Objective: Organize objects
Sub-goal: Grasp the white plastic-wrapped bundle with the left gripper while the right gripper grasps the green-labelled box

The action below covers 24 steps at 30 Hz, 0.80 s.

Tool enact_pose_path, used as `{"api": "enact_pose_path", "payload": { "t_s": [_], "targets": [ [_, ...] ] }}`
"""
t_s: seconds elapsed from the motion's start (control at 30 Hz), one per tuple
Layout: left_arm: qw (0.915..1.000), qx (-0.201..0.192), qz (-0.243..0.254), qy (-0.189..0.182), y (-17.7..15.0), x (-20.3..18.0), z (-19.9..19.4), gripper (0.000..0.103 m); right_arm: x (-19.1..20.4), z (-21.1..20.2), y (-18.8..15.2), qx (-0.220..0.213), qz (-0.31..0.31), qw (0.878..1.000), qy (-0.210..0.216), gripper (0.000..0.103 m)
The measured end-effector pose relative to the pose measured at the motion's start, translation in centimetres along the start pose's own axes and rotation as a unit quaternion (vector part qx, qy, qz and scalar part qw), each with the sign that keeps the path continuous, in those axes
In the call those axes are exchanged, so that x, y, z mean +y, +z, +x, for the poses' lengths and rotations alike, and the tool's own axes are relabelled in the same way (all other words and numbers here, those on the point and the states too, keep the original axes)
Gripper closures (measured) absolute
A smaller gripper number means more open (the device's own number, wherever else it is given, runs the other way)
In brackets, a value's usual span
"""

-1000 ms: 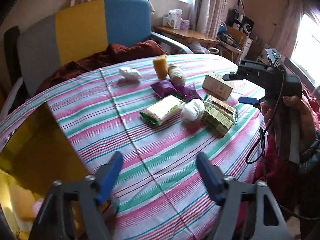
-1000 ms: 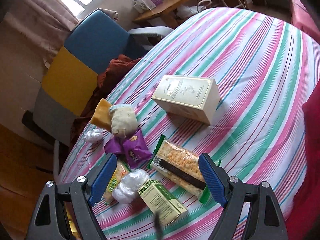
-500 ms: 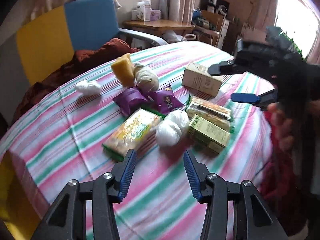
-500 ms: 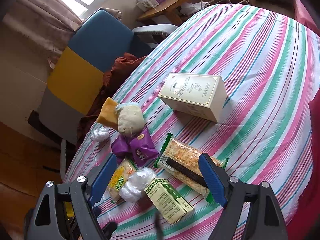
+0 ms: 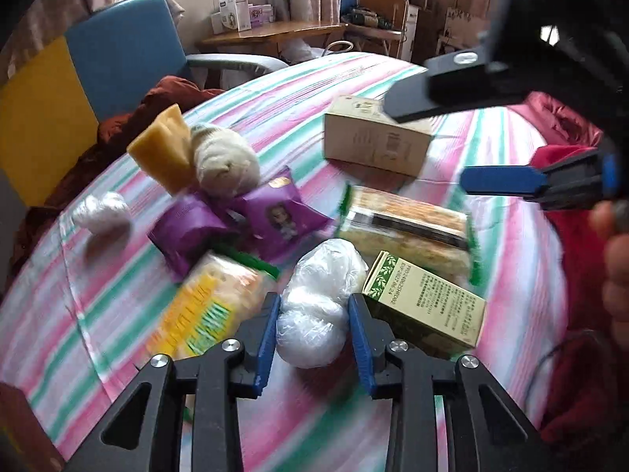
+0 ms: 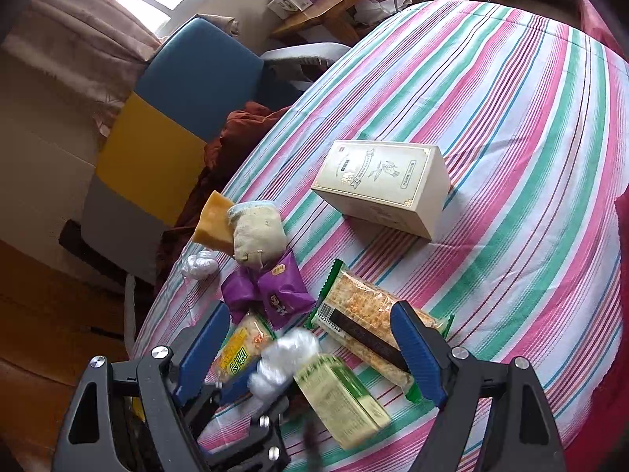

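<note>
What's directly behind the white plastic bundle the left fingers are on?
Behind the white plastic bundle lie two purple snack packets on the striped tablecloth. Whatever is under the bundle is hidden.

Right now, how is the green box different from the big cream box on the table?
The green box is smaller and slimmer; the cream box is bigger and chunkier. The green box has a leafy green pattern; the cream box is pale with a gold-edged label. The green box sits crowded against the white plastic bundle and a snack pack; the cream box stands apart. Both are cardboard boxes lying on the striped tablecloth.
</note>
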State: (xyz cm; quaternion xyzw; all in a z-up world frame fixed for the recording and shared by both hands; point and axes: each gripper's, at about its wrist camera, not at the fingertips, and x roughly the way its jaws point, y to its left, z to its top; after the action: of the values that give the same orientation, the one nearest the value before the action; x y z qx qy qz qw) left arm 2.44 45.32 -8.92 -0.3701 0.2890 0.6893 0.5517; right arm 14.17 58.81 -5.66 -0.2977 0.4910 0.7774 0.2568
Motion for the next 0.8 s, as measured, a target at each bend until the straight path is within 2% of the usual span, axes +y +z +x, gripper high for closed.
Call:
{"api": "enact_pose_path", "payload": {
  "t_s": [0.17,0.3,0.37,0.43,0.53,0.6,0.7,0.8],
  "targets": [
    [0.9975,0.003,-0.071,0.003,-3.7,1.0,-2.6,0.068,0.1,0.1,0.0,0.004,-0.004,1.000,0.003,0.018],
    [0.9890,-0.002,-0.147,0.020,-7.0,2.7,-4.9,0.067,0.6,0.8,-0.3,0.024,-0.020,1.000,0.000,0.018],
    [0.9875,-0.004,-0.156,0.024,-7.6,3.0,-5.2,0.062,1.1,1.3,-0.6,0.034,-0.036,0.999,-0.006,0.018],
    [0.9867,0.008,-0.161,0.023,-7.7,3.2,-4.8,0.044,1.5,1.7,-0.9,0.044,-0.050,0.998,-0.011,0.018],
    [0.9874,0.002,-0.157,0.021,-7.4,3.3,-4.1,0.039,2.3,2.6,-1.5,0.073,-0.073,0.995,-0.004,0.018],
    [0.9882,0.008,-0.152,0.023,-6.9,3.4,-3.2,0.042,2.8,3.1,-1.9,0.090,-0.084,0.992,0.008,0.018],
    [0.9902,0.007,-0.136,0.032,-6.7,3.2,-2.8,0.064,3.3,3.8,-2.6,0.111,-0.104,0.988,-0.007,0.018],
    [0.9903,0.001,-0.135,0.032,-7.1,3.1,-2.9,0.065,3.3,4.4,-2.9,0.119,-0.110,0.986,-0.033,0.018]
  ]
}}
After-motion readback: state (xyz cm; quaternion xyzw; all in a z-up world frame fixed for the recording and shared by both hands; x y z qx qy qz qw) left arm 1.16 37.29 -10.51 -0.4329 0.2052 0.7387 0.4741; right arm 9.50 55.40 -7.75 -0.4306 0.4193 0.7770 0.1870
